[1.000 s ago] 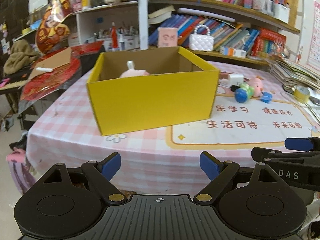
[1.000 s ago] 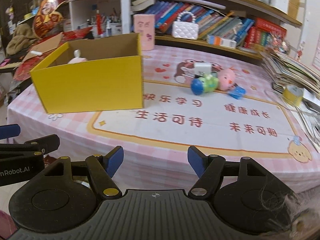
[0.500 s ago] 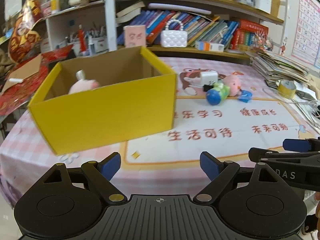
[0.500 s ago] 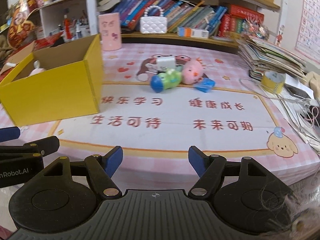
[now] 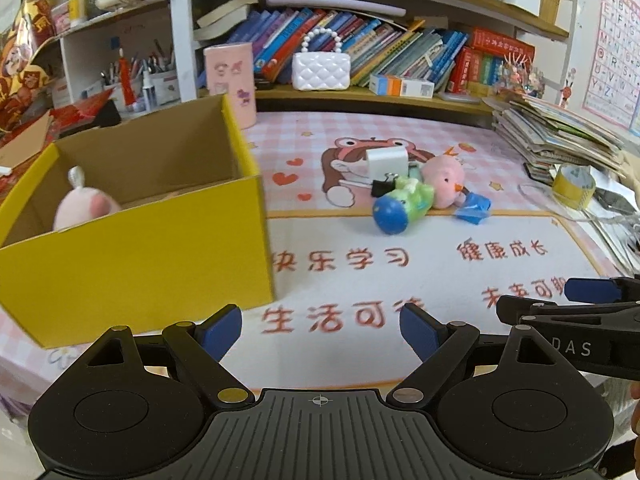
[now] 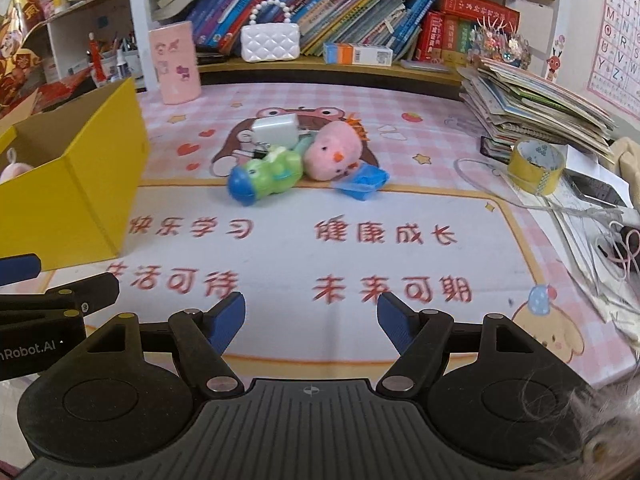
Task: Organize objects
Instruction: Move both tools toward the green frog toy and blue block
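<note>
Left gripper [image 5: 321,330] held over the near table edge, fingers spread wide, nothing between the blue pads [image 5: 219,332]. Right gripper [image 6: 310,316] likewise released and empty, hovering above the printed mat [image 6: 360,248]; its black body visible at 3 o'clock in the left wrist view. Yellow cardboard box [image 5: 136,256] at 9 o'clock from the left gripper, open on top, with a pink plush toy [image 5: 82,208] lying inside against the near wall. Toward 12 o'clock on the mat, a tight cluster of loose things: green and blue toy [image 6: 264,176] lying on its side, touching a pink plush chick [image 6: 334,152] at its 2 o'clock, a white charger block [image 6: 276,130] just behind them, a black binder clip [image 5: 384,186] beside the green toy, and a blue crumpled packet [image 6: 364,180] at the chick's 5 o'clock. Roll of yellow tape [image 6: 536,166] at 2 o'clock, near a stack of books [image 6: 532,108]. Pink cylindrical holder [image 6: 176,66] upright at 11 o'clock, behind the box.
</note>
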`<state>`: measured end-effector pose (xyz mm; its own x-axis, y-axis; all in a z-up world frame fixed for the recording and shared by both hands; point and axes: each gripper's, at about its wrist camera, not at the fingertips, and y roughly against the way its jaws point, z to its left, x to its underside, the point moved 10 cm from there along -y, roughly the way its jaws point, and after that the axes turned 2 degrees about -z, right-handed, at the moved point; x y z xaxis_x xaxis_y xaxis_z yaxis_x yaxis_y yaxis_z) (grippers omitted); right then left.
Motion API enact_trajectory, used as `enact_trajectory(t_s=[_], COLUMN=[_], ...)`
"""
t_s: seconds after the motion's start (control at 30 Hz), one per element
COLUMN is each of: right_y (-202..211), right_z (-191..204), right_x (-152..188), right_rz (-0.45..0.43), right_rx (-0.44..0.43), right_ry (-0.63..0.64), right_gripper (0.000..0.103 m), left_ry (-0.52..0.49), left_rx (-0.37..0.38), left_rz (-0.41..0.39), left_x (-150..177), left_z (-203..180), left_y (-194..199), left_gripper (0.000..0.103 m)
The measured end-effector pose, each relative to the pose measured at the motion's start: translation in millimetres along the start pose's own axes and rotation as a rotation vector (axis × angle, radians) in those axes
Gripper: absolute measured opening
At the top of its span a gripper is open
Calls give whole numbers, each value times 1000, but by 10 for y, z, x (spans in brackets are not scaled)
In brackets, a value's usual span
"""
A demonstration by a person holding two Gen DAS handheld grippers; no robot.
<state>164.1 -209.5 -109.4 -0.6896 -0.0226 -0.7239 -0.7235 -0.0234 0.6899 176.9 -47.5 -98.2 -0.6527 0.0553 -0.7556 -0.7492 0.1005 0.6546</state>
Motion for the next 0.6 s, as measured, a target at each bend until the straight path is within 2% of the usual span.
enact_trajectory(t_s=[0.37,0.6], right_y=[-252,-421], right_z=[-351,-488], right_x=[-337,-497], right_rz=[-42,-38], right_rx=[-40,-89], right_ry=[30,6], right_gripper=[72,72], left_ry=[2,10], left_rx=[-25,-53], left_rz=[-23,-7], left_x=[-252,-329], left_z=[-336,-443], left_y=[-229,-365], left_gripper=[89,89])
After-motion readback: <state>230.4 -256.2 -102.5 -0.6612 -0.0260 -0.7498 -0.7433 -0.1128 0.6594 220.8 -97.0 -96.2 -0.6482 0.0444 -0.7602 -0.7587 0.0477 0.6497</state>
